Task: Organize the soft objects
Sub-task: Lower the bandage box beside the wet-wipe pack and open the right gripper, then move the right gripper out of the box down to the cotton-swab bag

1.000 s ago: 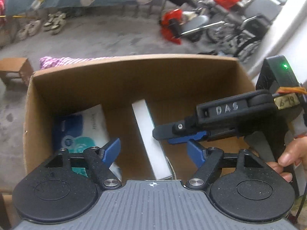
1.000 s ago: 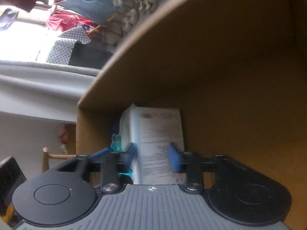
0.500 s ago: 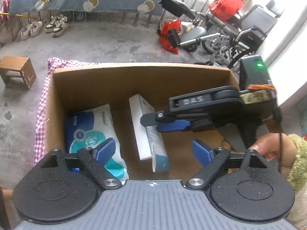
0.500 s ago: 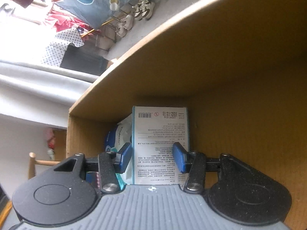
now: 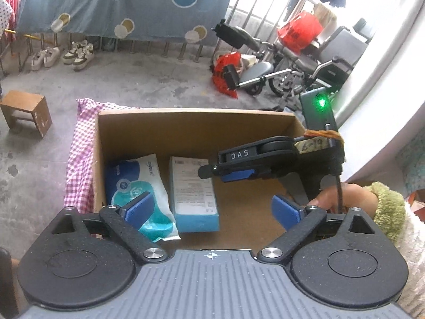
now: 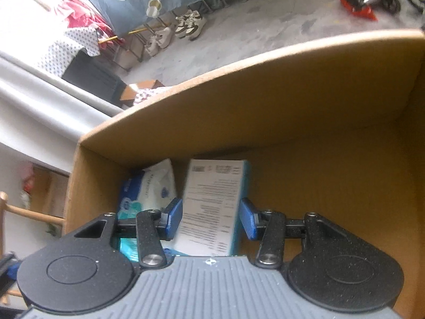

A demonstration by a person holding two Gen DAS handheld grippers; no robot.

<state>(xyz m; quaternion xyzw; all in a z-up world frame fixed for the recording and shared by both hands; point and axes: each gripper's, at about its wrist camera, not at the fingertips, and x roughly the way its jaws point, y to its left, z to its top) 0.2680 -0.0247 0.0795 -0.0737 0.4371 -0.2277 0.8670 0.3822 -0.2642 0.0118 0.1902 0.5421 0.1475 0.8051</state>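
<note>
Looking down into the cardboard box [image 5: 191, 130], I see two soft packs lying flat on its floor, side by side. The wipes pack [image 5: 138, 186] sits toward nine o'clock against the side wall, and the tissue box [image 5: 194, 194], printed face up with a blue edge, lies just beside it toward the middle. My left gripper [image 5: 212, 210] hangs above the box with its jaws opening wide and nothing between them; the blue pads [image 5: 138, 208] touch neither pack. My right gripper [image 6: 211, 219] reaches in from three o'clock, my hand [image 5: 342, 196] on its handle. Its jaws stand about half open, and in its own view they frame the tissue box [image 6: 212, 207] lying below, pads clear of its sides, holding nothing. A checked cloth [image 5: 79, 154] lies under the box at nine o'clock.
</note>
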